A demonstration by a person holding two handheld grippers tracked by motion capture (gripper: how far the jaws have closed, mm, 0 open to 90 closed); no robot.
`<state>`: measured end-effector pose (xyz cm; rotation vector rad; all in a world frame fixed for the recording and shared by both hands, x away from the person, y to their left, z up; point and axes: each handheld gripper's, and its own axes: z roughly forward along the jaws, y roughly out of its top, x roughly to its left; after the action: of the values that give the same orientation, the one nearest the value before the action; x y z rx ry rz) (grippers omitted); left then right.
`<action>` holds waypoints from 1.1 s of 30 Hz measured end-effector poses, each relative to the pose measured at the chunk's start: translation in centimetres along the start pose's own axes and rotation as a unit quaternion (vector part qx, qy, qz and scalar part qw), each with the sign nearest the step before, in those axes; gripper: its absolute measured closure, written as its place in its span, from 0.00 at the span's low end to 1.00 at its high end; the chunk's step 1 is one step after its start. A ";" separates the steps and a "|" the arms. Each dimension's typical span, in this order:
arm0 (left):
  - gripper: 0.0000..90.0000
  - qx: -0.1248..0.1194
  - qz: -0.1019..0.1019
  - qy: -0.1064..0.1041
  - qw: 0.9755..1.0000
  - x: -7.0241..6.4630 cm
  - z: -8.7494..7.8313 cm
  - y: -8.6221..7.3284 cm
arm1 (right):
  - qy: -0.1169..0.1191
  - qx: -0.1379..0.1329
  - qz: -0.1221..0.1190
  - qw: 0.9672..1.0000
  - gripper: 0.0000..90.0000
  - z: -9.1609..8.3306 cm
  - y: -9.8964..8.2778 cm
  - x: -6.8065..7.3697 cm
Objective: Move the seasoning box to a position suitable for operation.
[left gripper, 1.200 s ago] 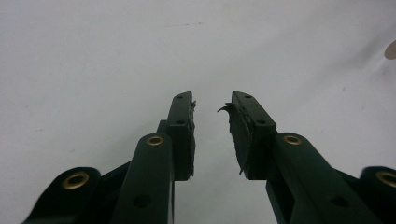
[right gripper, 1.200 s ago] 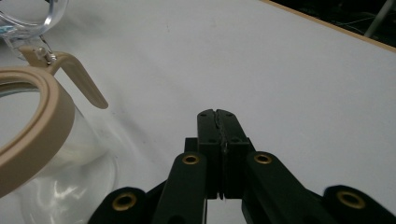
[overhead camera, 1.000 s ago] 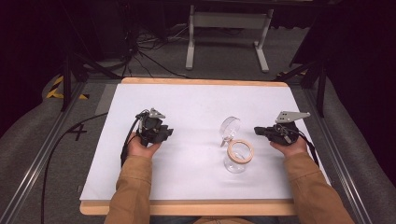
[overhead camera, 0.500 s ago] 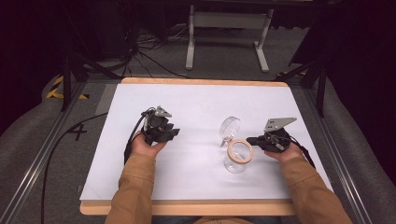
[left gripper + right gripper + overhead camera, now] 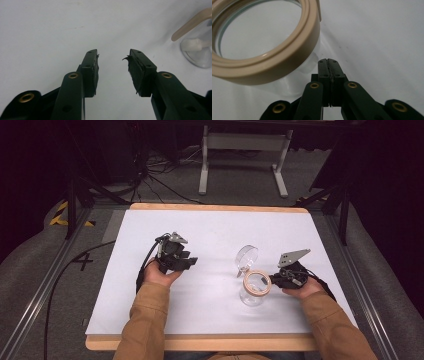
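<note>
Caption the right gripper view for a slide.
Shut tongs beside a clear jar with a tan rim, on a white table.

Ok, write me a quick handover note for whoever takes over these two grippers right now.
Left gripper: fingers apart with nothing between them, having just been opening; it sits over the bare white table, away from the jar.
Right gripper: fingers pressed together, holding nothing, their tips beside the glass wall just under the jar's tan rim.
Jar: clear glass, upright, right of centre, tan ring at its mouth, hinged clear lid standing open behind it.
Done: lid is open. Left: nothing is gripped yet; probably steady the jar with one gripper before handling the lid.
</note>
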<state>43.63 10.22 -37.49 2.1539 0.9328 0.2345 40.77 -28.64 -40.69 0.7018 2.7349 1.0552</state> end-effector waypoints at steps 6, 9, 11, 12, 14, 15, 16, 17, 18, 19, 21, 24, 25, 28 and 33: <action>0.65 0.005 0.007 -0.017 1.000 -0.4 0.7 0.9 | 0.018 0.009 -0.002 1.000 0.99 0.0 -0.6 0.8; 0.65 0.009 0.011 -0.021 1.000 -0.5 1.0 1.1 | 0.021 0.014 -0.007 1.000 0.99 0.1 -0.7 1.1; 0.65 0.009 0.013 -0.026 1.000 -0.7 1.2 1.4 | 0.024 0.019 -0.011 0.999 0.99 0.3 -0.8 1.5; 0.65 0.010 0.017 -0.030 0.999 -0.9 1.4 1.7 | 0.026 0.024 -0.014 0.999 0.99 0.4 -0.9 1.8; 0.65 0.006 0.014 -0.037 0.999 -1.0 1.5 1.7 | 0.029 0.024 -0.015 0.999 0.99 0.4 -1.0 1.8; 0.65 0.012 0.014 -0.039 0.999 -1.0 1.6 1.9 | 0.033 0.025 -0.014 0.999 0.99 0.4 -1.0 2.0; 0.66 0.013 0.014 -0.039 0.999 -1.1 1.6 1.9 | 0.035 0.025 -0.013 0.999 0.99 0.5 -1.1 2.0; 0.67 0.009 0.012 -0.042 0.999 -1.1 1.6 2.0 | 0.039 0.026 -0.013 0.999 0.99 0.6 -1.1 2.1; 0.68 0.006 0.010 -0.046 0.999 -1.0 1.6 2.0 | 0.041 0.028 -0.016 0.999 0.99 0.7 -1.1 2.2; 0.68 0.006 0.006 -0.051 0.999 -1.0 1.6 2.0 | 0.042 0.031 -0.016 0.999 0.99 0.8 -1.1 2.3; 0.69 0.007 0.006 -0.054 0.998 -1.0 1.5 2.1 | 0.046 0.033 -0.020 0.998 0.99 1.0 -1.1 2.6; 0.70 0.004 0.004 -0.059 0.998 -1.1 1.6 2.2 | 0.050 0.036 -0.027 0.998 0.99 1.2 -1.0 2.9; 0.70 0.005 0.005 -0.059 0.998 -1.1 1.6 2.2 | 0.052 0.035 -0.025 0.998 0.99 1.2 -1.0 2.9; 0.70 0.008 0.007 -0.061 0.998 -1.2 1.5 2.2 | 0.059 0.036 -0.026 0.997 0.99 1.4 -1.0 3.0; 0.71 0.004 0.009 -0.061 0.998 -1.3 1.4 2.3 | 0.060 0.035 -0.030 0.997 0.99 1.4 -1.0 3.0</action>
<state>44.56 7.49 -36.67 2.1584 0.8449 0.1063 38.14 -27.07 -42.21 0.5804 2.8876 1.0248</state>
